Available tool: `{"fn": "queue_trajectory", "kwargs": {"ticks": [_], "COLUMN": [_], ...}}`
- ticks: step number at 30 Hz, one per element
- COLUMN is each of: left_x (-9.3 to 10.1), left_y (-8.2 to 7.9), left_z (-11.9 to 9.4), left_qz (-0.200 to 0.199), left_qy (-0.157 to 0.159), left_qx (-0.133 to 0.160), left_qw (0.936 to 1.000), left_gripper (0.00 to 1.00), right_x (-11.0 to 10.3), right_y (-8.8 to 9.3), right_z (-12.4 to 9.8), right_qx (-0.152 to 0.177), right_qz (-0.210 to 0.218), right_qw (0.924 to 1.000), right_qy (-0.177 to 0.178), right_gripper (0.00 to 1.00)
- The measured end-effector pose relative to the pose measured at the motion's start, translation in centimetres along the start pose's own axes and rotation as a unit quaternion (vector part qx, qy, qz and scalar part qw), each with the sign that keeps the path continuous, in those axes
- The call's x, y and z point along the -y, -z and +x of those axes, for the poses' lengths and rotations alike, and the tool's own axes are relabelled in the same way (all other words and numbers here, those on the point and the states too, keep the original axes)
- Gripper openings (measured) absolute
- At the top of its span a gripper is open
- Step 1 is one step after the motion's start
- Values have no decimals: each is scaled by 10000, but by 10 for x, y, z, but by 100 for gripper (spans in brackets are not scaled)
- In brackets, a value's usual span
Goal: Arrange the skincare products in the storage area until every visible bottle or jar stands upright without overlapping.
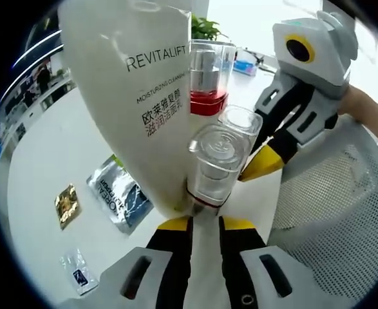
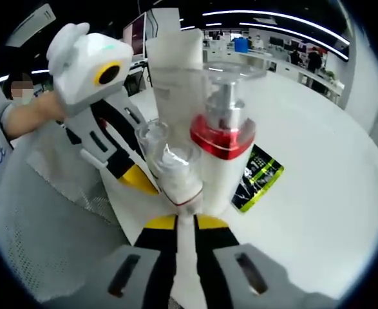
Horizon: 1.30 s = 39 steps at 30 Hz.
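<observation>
Glossy white table [image 1: 47, 161] — clear ribbed bottle [image 1: 217, 164]

The left gripper [image 1: 205, 222] has its yellow-tipped jaws nearly closed, only a narrow gap between them. The right gripper [image 2: 185, 224] likewise shows jaws drawn close together. A hand [image 2: 37, 109] holds the left gripper.

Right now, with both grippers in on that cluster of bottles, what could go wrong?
1. The white tube, red-banded pump bottle and small clear-capped bottle stand tightly together, so nudging one may topple the others.
2. The left gripper and right gripper both crowd the clear-capped bottle and could clash or push it sideways.
3. The tube looks tall and probably tips easily.
</observation>
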<state>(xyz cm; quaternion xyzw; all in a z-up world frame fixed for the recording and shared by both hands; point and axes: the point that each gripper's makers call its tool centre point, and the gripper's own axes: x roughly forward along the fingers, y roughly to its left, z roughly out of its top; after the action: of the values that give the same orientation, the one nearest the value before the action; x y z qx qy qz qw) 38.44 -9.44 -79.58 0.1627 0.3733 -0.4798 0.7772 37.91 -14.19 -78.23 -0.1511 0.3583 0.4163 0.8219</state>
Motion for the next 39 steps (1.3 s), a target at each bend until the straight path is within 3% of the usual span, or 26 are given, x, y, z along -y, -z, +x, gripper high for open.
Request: {"fn": "queue_trajectory", "kwargs": {"ticks": [15, 25, 33, 39], "left_x": [-2, -1, -2, -4], "left_y": [2, 4, 3, 1], "left_z": [-9, -21, -41, -62], "left_qz": [147, 230, 201, 96], "left_qy": [-101, -189, -359, -559], "left_qx": [-65, -60, 100, 311], "left_qw": [9998, 9995, 9991, 9979], "left_gripper": [16, 22, 29, 40], "right_x": [-3, -1, -3, -6], "right_y": [-2, -5, -8, -10], "right_z": [-9, -22, -34, -43], "right_qx": [20, 134, 206, 252], "right_qz": [-115, -115, -183, -272], "right_qw": [9999, 9995, 9987, 9978], "right_qy": [72, 261, 435, 541], "right_gripper": [18, 28, 38, 46]}}
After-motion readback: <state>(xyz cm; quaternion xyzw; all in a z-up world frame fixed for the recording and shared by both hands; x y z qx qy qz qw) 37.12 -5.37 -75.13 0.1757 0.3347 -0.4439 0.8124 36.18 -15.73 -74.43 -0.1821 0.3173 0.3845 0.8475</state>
